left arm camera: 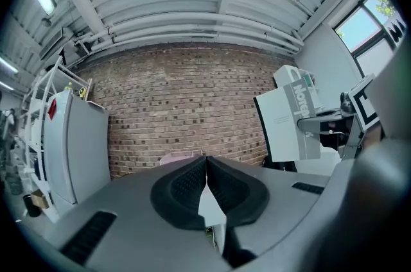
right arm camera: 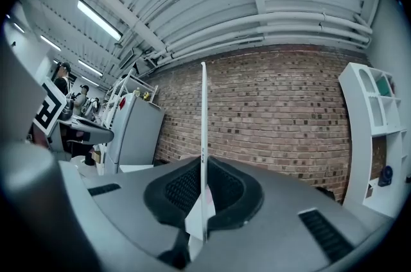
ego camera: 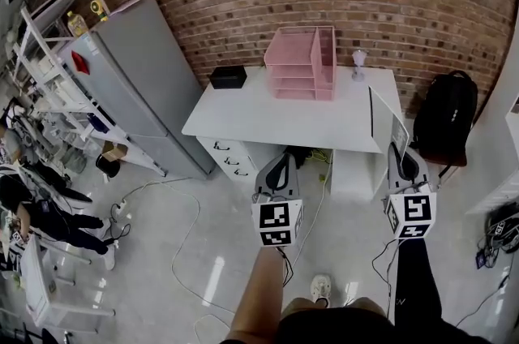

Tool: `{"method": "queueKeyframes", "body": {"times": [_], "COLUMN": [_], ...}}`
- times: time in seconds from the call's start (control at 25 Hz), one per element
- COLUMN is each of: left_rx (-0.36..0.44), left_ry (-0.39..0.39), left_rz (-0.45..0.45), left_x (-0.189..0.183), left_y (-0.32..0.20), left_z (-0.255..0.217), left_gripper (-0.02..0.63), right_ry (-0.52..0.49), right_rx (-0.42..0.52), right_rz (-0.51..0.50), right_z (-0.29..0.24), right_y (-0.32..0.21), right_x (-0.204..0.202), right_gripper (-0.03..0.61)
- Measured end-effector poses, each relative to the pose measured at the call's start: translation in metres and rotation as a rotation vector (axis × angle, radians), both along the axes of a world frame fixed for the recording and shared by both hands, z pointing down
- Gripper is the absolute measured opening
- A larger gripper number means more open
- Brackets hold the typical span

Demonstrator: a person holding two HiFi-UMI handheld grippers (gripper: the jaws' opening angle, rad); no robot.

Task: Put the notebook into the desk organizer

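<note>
Right tongs point(right arm camera: 204, 184) clamped on notebook point(right arm camera: 203, 123), edge-up for slotting into far pink organizer point(ego camera: 302, 62); left tongs point(left arm camera: 206, 168) together, empty.

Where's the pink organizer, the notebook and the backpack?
organizer point(ego camera: 324, 62): head view, on its side wall.
notebook point(left arm camera: 292, 120): left gripper view, on its cover.
backpack point(ego camera: 446, 119): head view, on its middle.
</note>
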State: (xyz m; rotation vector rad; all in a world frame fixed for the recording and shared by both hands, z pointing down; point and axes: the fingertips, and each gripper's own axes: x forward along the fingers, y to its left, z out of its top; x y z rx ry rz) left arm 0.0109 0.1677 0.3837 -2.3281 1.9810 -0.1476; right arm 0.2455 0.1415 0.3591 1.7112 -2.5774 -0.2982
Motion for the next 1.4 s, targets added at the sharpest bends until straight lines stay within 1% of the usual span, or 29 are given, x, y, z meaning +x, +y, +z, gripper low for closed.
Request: {"method": "queueKeyframes", "body": {"times": [0.16,0.6,1.16,1.4], "left_rx": [0.010,-0.008,-0.016,-0.022], "left_ry": [-0.001,0.002,0.012,0.008], "left_rz": [0.019,0.043,0.062,0.061], "left_x": [-0.007,-0.028,-0.047,-0.048], "left_y": [-0.022,-0.064,-0.082,-0.091], "left_z": [-0.003,0.005,0.003,0.005], "left_gripper": [0.017,0.017,0.017,0.017], "right_ry": [-0.004,-0.013,0.007,0.006], "right_rx": [0.001,-0.011,-0.013,-0.006], "right_rz": [0.005,0.019,0.028,0.007], "right_z": [0.000,0.007,0.002,-0.001], "right_y": [-0.019,-0.056,-0.071,-0.085], "right_x": [-0.012,-0.038,-0.059,-0.066], "right_gripper": [0.028,0.028,0.028,0.028]}}
